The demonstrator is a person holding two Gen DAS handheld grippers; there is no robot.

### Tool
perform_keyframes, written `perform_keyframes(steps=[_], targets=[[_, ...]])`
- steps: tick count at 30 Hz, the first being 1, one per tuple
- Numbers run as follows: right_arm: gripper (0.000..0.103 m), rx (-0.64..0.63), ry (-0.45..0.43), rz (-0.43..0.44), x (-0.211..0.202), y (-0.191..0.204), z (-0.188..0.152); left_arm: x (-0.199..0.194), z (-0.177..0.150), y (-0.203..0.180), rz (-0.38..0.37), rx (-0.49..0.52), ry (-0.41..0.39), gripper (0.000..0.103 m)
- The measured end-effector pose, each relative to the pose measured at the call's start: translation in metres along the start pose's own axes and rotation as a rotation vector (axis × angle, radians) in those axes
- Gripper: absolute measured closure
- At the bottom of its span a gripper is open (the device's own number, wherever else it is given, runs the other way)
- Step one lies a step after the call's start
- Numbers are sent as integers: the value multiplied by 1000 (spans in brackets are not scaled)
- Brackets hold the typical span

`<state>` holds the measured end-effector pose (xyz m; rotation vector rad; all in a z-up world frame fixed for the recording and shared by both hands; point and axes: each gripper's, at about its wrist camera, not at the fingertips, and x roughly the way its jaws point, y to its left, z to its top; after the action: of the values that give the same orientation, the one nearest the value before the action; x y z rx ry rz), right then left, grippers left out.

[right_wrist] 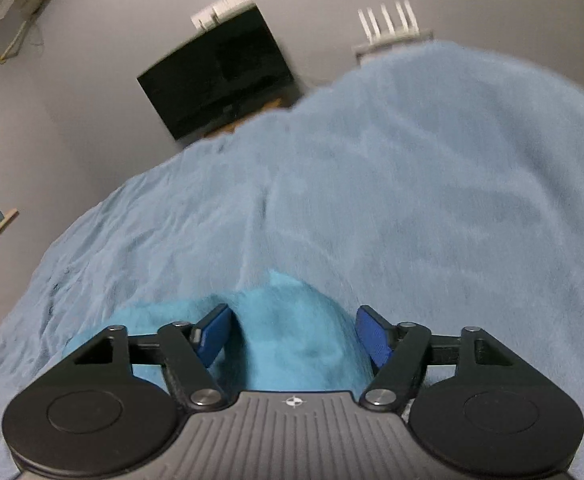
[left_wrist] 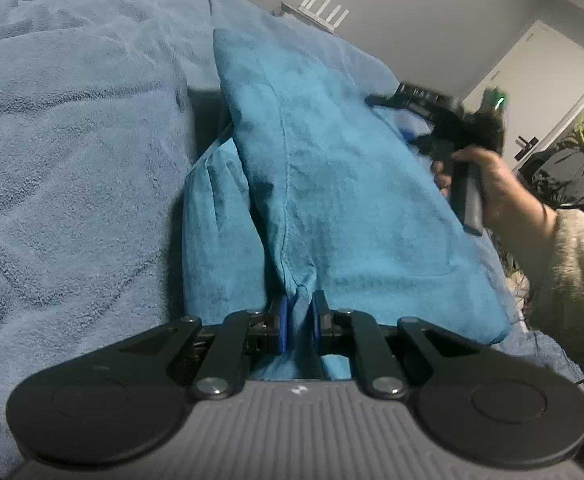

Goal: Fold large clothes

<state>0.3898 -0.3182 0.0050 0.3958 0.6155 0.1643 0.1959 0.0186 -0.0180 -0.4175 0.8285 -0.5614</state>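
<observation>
Only a compass-like emblem (right_wrist: 292,401) marks the tongs' housing.

Dim, bluish indoor light – fisheye-bent edges, right wrist view apparently motion-blurred.

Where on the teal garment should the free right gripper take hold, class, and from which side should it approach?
Grip the far edge of the teal garment, coming from its right side, where the open right gripper already hovers. The left gripper is pinching the near bunched end, so a hold at the opposite edge would probably let the cloth be stretched flat over the blue blanket.
</observation>
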Motion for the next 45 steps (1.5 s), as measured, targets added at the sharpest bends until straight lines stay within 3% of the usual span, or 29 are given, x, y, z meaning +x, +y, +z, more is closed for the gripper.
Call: perform_keyframes(steps=[3,6,8,13,15,17,24,27,29,33,37,45], targets=[[32,-185,-43,-15,-21,36,-7,4,1,-4,15,12,12,96],[35,-398,-66,51,-49,71,-23,1,3,-5,4,10,14,96],[34,-518,-94,46,-63,93,-34,2,5,-7,5,20,16,96],[41,-698,98,275,-74,141,-74,-1,9,-6,1,-1,19,96],[46,-786,149,297,-68,161,-91,-1,9,-7,4,0,17,96],[45,-829,184,284,-51,176,-101,-1,8,-8,12,12,19,96],[46,-805,210,169,24,212,-88,5,9,1,-4,-7,17,97],[50,-733,210,77,58,213,-80,7,10,5,-11,0,20,96],[52,-627,201,85,63,204,-72,9,11,10,-27,-13,25,96],[51,-469,110,146,19,175,-66,9,13,18,-44,-30,25,96],[48,-523,98,190,-48,143,-89,4,10,10,-15,13,4,96],[48,-541,71,98,-168,56,-146,-3,0,-1,36,19,-27,96]])
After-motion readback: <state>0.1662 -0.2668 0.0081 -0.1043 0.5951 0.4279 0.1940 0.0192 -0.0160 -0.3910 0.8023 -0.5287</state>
